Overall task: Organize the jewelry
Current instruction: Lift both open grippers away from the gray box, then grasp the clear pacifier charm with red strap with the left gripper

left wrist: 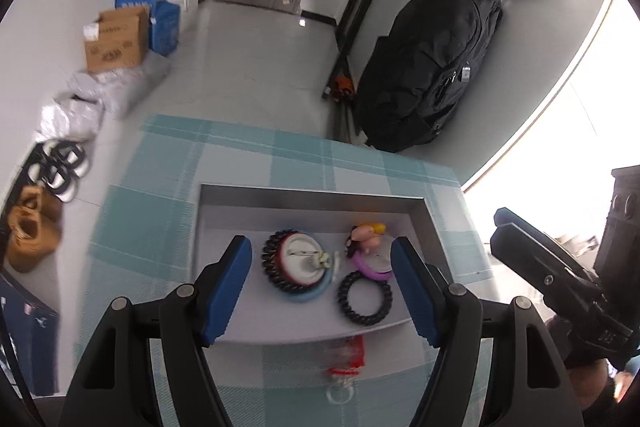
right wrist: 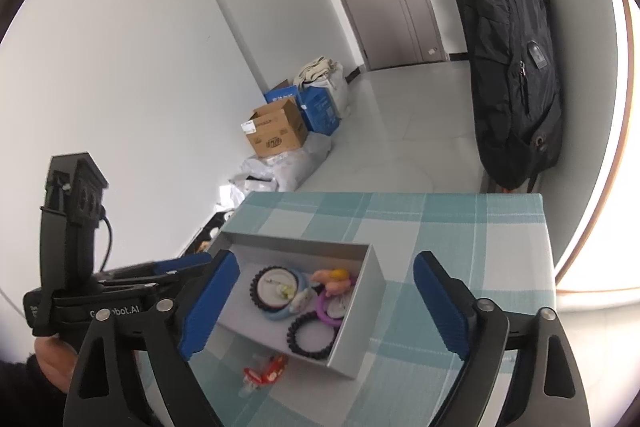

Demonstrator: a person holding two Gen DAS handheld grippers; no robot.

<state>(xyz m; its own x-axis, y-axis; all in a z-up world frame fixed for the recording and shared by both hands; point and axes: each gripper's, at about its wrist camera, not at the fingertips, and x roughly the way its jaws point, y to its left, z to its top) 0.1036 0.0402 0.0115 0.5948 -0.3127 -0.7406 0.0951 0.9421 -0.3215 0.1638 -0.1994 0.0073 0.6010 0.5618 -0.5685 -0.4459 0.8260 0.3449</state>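
Hovering over gray tray (left wrist: 224, 337) w/ both grippers, nothing between pads. Left gripper (left wrist: 322, 287) standing apart, blue pads on either side of tray contents, not touching them. Right gripper (right wrist: 340, 303) spread wide, empty, also above tray; in left view seen at right edge (left wrist: 532, 251).

Sitting inside tray: black coil ring (left wrist: 365, 298) near front wall, purple ring (left wrist: 370, 267) just behind it, pink-yellow toy piece (left wrist: 368, 235) behind that. At left of them, black beaded band around white disc (left wrist: 294, 259), lying on light blue ring (left wrist: 308, 295); small pale charm on disc, too blurred to name.

Lying outside tray, on teal check cloth (left wrist: 132, 227), just in front of front wall: red clip (right wrist: 266, 371), w/ clear ring (left wrist: 340, 393) beside it, blurred.

Hanging behind table at wall: black backpack (right wrist: 512, 67). Standing on floor at left: cardboard box (right wrist: 276, 131), blue box (right wrist: 320, 107).
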